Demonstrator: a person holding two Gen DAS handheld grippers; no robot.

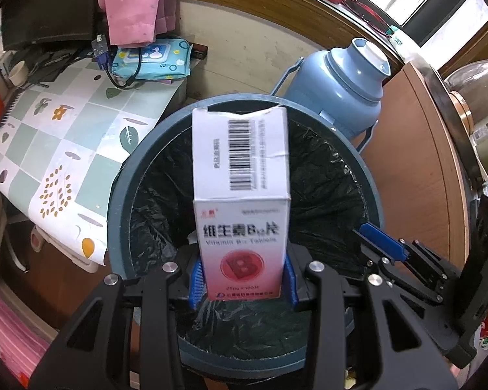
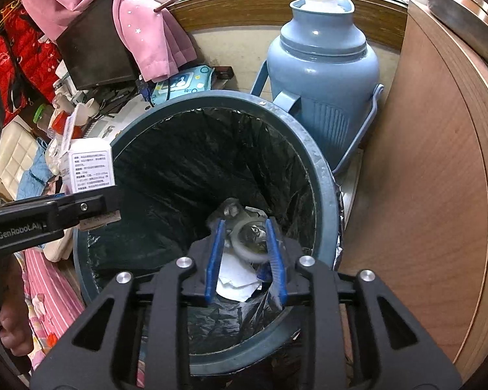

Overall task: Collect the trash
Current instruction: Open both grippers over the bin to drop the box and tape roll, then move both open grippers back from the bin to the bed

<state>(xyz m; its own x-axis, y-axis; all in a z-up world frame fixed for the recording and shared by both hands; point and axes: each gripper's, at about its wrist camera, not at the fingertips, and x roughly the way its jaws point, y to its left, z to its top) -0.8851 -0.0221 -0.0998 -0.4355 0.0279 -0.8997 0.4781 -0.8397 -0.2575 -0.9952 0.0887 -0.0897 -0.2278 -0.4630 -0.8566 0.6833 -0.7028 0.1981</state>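
While your left tongs clamp the box above the bin, your right tongs gape empty.

Two grippers are seen: the left gripper and the right gripper, each fitted with two blue fingers. One white medicine box is counted. One round blue-grey trash bin is seen, lined with one black bag. Inside it, one roll of clear tape and one crumpled white paper can be made out; other scraps cannot be counted. One pale blue thermos flask is seen. One pack of wet wipes, one pink garment and one desk with a patterned cover are counted.
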